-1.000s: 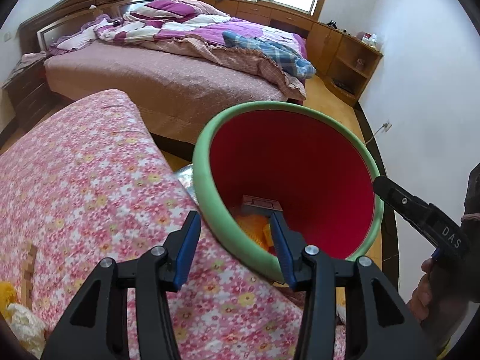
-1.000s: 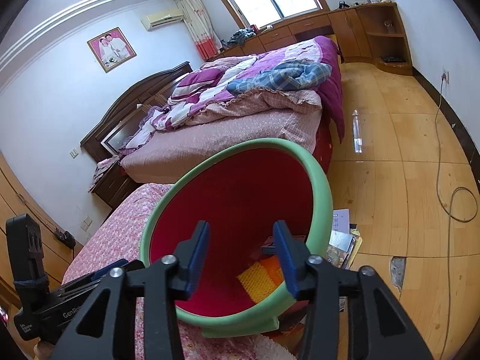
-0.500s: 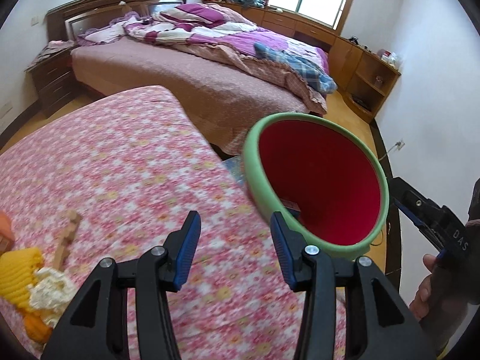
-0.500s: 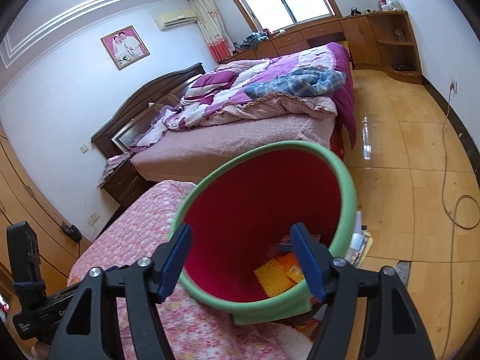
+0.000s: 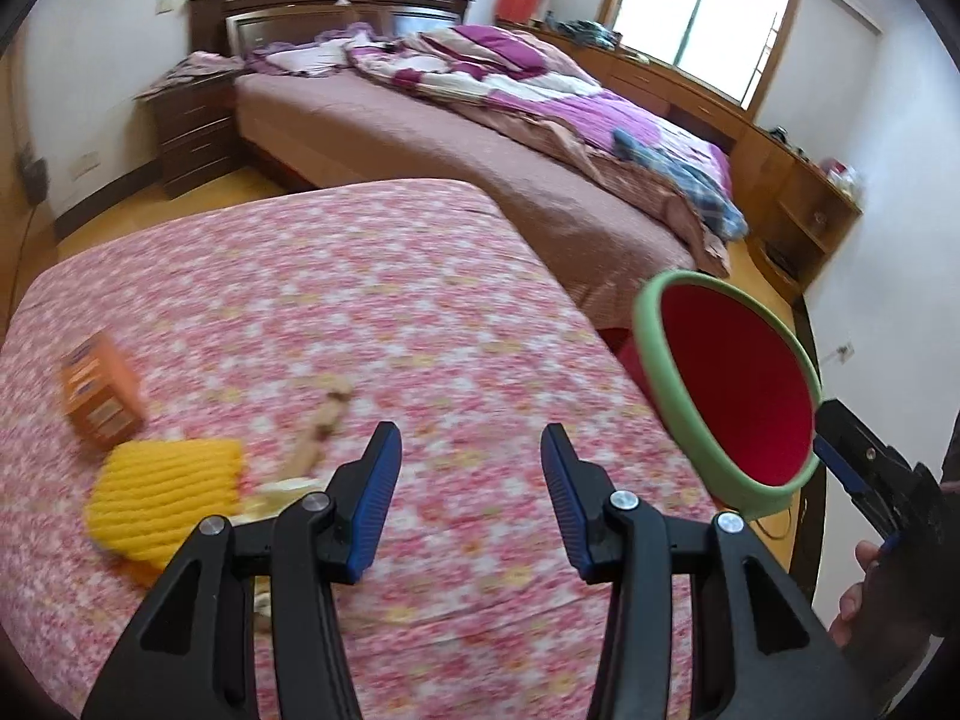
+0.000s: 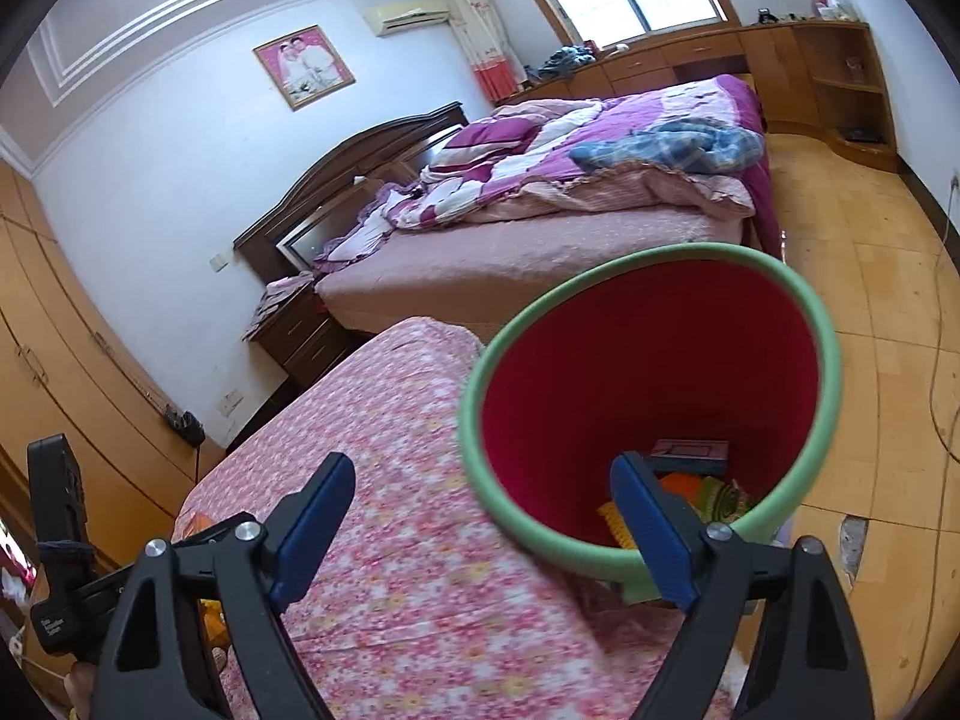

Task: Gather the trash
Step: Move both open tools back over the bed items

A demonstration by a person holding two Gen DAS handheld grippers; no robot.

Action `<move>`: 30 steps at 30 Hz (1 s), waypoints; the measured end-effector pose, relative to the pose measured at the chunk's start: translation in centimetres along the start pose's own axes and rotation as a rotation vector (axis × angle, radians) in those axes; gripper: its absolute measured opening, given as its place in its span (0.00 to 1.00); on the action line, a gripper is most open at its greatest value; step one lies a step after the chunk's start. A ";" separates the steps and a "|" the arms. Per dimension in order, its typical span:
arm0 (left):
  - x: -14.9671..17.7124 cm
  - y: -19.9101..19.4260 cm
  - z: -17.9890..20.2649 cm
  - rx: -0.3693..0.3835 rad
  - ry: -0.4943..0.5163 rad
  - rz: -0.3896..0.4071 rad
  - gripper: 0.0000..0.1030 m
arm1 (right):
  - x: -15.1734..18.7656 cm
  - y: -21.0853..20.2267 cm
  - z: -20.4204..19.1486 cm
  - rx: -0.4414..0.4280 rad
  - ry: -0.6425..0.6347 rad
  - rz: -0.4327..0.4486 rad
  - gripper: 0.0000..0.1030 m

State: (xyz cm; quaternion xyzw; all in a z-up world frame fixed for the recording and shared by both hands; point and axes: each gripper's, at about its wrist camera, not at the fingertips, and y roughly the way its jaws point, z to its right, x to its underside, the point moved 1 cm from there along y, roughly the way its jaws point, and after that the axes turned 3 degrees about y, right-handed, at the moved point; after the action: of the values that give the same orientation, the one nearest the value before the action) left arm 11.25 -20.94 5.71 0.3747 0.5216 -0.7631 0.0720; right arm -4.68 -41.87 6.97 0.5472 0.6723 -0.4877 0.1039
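Left claw (image 5: 471,465) released, blue pads spread wide with nothing between them, poised above the flowered pink cover of the worktop (image 5: 372,300). Right claw (image 6: 483,498) likewise released and gripping nothing, one pad over the cover, the other overlapping the bin's mouth in that view.

Trash on the cover, ahead and to the left of the left claw: yellow knitted piece (image 5: 165,495) nearest, lying flat just beside the left pad; orange box (image 5: 99,393) beyond it, tilted, close to the knitted piece but apart from it; pale stick-like scrap (image 5: 321,420) between knitted piece and claw, blurred, possibly wood or twisted paper. Something crumpled and whitish (image 5: 282,489) partly hidden under the left claw's frame.

Red bin with green rim (image 6: 648,384) at the worktop's right edge, mouth tipped toward the cameras. Inside at the bottom: small dark box (image 6: 690,450), orange and yellow pieces and a greenish patterned bit, partly hidden by the right pad.

Further out: large bed (image 5: 480,138) with purple and pink quilt, dark headboard, nightstand (image 5: 192,132), wooden floor (image 6: 888,300), window (image 5: 702,18), framed portrait (image 6: 303,66) on the wall.
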 end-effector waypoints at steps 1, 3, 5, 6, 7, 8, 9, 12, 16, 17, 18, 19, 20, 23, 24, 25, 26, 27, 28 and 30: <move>0.1 -0.3 -0.7 -0.008 -0.013 0.004 0.48 | 0.2 0.1 -0.4 -0.003 -0.006 -0.001 0.88; 0.2 -0.8 -2.1 -0.028 -0.039 0.014 0.50 | 0.4 0.3 -1.0 -0.005 -0.015 -0.004 0.92; 0.3 -1.2 -3.4 -0.051 -0.061 0.023 0.54 | 0.7 0.6 -1.6 -0.002 -0.029 -0.012 0.93; 0.3 -1.4 -4.0 -0.065 -0.071 0.027 0.54 | 0.8 0.7 -1.8 0.001 -0.036 -0.016 0.93; 0.3 -1.6 -4.5 -0.076 -0.079 0.029 0.56 | 0.9 0.8 -1.8 0.003 -0.039 -0.018 0.93; 0.4 -1.8 -5.3 -0.090 -0.091 0.033 0.56 | 1.1 1.1 -2.1 0.007 -0.044 -0.024 0.93; 0.4 -1.9 -5.9 -0.102 -0.102 0.036 0.56 | 1.2 1.2 -2.3 0.009 -0.046 -0.028 0.93; 0.5 -2.4 -7.9 -0.135 -0.133 0.049 0.56 | 1.6 1.8 -2.9 0.003 -0.052 -0.045 0.93; 0.7 -2.8 -10.5 -0.175 -0.174 0.062 0.56 | 2.4 2.5 -3.7 -0.030 -0.029 -0.061 0.94; 0.8 -2.8 -10.9 -0.182 -0.182 0.063 0.56 | 2.4 2.8 -3.8 -0.032 -0.027 -0.068 0.95; 0.8 -2.8 -11.5 -0.190 -0.193 0.064 0.56 | 2.6 3.1 -4.1 -0.036 -0.028 -0.080 0.96; 0.9 -2.8 -12.3 -0.202 -0.208 0.064 0.56 | 2.7 3.4 -4.4 -0.039 -0.032 -0.089 0.96; 0.9 -2.8 -12.9 -0.209 -0.217 0.066 0.56 | 2.7 3.7 -4.7 -0.039 -0.035 -0.094 0.96; 1.1 -2.6 -14.4 -0.241 -0.243 0.067 0.56 | 3.0 4.5 -5.6 -0.043 -0.052 -0.109 0.96; 1.1 -2.4 -14.9 -0.252 -0.252 0.065 0.56 | 3.0 4.7 -5.9 -0.044 -0.057 -0.114 0.96; 1.1 -2.2 -15.3 -0.260 -0.257 0.063 0.56 | 3.1 5.0 -6.3 -0.046 -0.063 -0.119 0.96; 1.1 -2.0 -15.6 -0.266 -0.260 0.061 0.56 | 3.2 5.2 -6.5 -0.046 -0.067 -0.122 0.96; 1.1 -1.7 -16.0 -0.271 -0.263 0.056 0.56 | 3.3 5.4 -6.8 -0.046 -0.073 -0.126 0.96; 1.0 -1.3 -16.2 -0.275 -0.268 0.051 0.56 | 3.4 5.7 -7.0 -0.046 -0.078 -0.132 0.96; 0.9 -0.6 -16.7 -0.278 -0.276 0.045 0.56 | 3.6 6.1 -7.3 -0.044 -0.085 -0.145 0.96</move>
State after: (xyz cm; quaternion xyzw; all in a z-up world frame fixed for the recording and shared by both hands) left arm 18.63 -6.18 2.64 0.2647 0.5987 -0.7260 0.2109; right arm 1.94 -34.39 4.87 0.4734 0.7158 -0.5017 0.1087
